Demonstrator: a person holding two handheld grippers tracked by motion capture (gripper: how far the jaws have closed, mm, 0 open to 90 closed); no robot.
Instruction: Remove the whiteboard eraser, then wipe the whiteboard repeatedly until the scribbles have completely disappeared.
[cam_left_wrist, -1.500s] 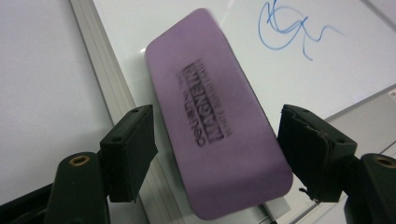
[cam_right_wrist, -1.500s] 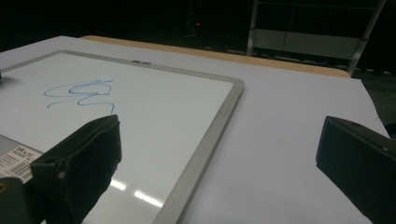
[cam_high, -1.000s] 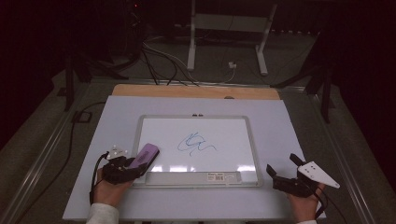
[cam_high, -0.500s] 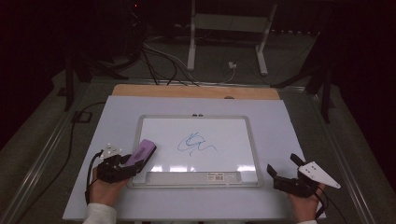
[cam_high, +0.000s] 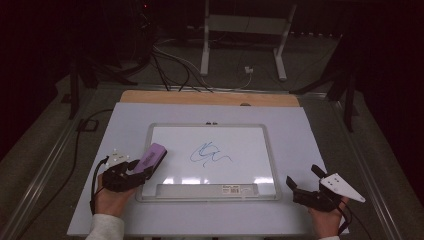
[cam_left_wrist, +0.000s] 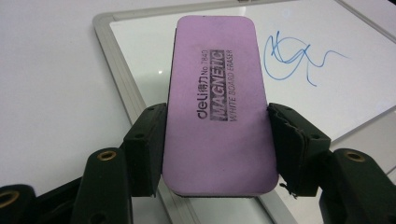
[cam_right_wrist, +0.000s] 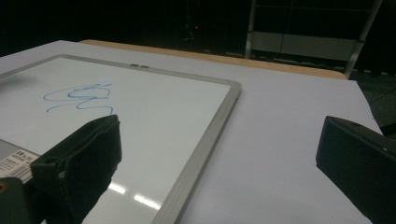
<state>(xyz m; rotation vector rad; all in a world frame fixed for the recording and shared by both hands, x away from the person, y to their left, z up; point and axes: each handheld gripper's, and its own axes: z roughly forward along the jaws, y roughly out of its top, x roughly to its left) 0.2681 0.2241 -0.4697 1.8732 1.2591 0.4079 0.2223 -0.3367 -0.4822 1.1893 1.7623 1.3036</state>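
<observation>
We see the whiteboard lying flat in the middle of the white worktop, with bare worktop on every side of its grey frame; the widest free strips lie at 9 and 3 o'clock of the board. The left gripper sits at the board's 8 o'clock corner, its jaws closed onto the long sides of the purple eraser. In the left gripper view the eraser stands between the two black pads, printed face up, its long axis running away from the gripper toward about 1 o'clock in the high view. Its far end reaches over the frame onto the white surface. The blue scribble sits near the board's centre, at 3 o'clock of the eraser and apart from it, with clean board between them. The right gripper rests on the worktop just off the board's 4 o'clock corner, jaws spread wide and holding nothing. The right gripper view shows the board's frame between those jaws.
</observation>
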